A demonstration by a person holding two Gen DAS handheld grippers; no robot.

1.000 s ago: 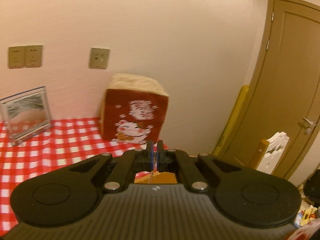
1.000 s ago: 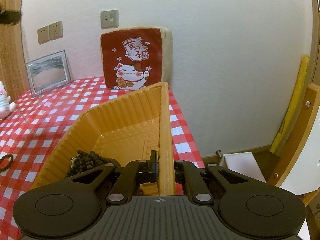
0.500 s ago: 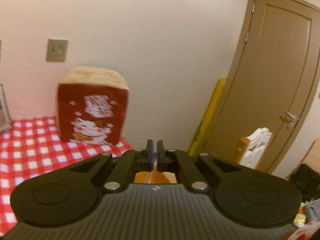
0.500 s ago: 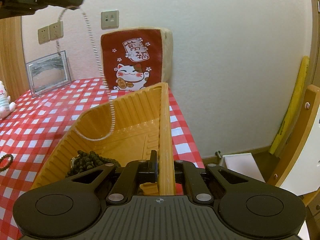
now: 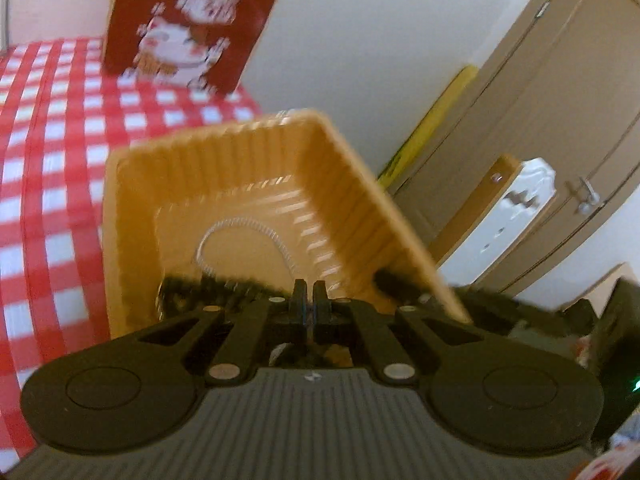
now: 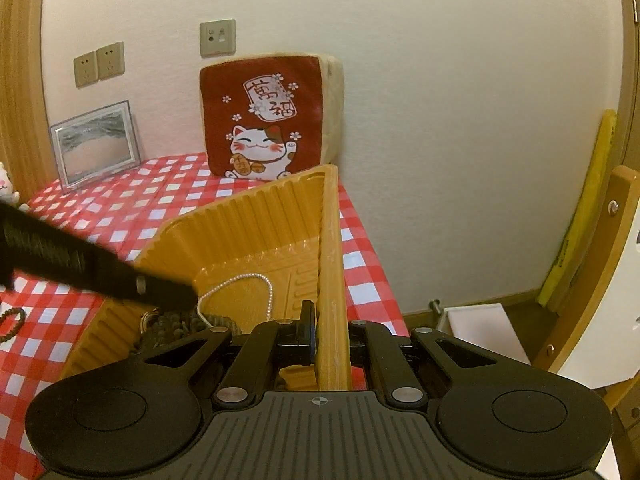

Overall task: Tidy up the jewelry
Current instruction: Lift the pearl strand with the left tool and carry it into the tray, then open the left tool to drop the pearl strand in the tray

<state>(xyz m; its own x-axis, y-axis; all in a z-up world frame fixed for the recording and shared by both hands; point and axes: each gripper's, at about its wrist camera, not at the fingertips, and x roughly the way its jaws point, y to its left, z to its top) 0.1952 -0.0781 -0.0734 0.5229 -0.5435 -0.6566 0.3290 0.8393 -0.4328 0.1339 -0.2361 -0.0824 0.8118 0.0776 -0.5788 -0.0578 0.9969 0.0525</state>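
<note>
An orange ribbed tray (image 6: 256, 208) stands on the red checked tablecloth (image 6: 160, 188). My right gripper (image 6: 316, 320) is shut on the tray's right wall. My left gripper (image 6: 188, 298) reaches in from the left, low inside the tray, and is shut on a pearl necklace (image 6: 256, 278). The necklace's loop lies on the tray floor. In the left wrist view the same necklace (image 5: 240, 224) curves ahead of my left gripper (image 5: 308, 296), inside the tray (image 5: 224, 132). A dark bead necklace (image 6: 172, 326) is heaped in the tray's near left corner.
A dark bead bracelet (image 6: 12, 318) lies on the cloth at far left. A red cat cushion (image 6: 272, 120) and a picture frame (image 6: 96, 144) lean on the back wall. The table ends just right of the tray; a wooden chair (image 6: 600, 280) and a white box (image 6: 476, 320) stand beyond.
My left gripper has come down and tilted toward the tray, carrying the pearl necklace, which hung in the air and now rests its loop on the tray floor. The right gripper has kept still.
</note>
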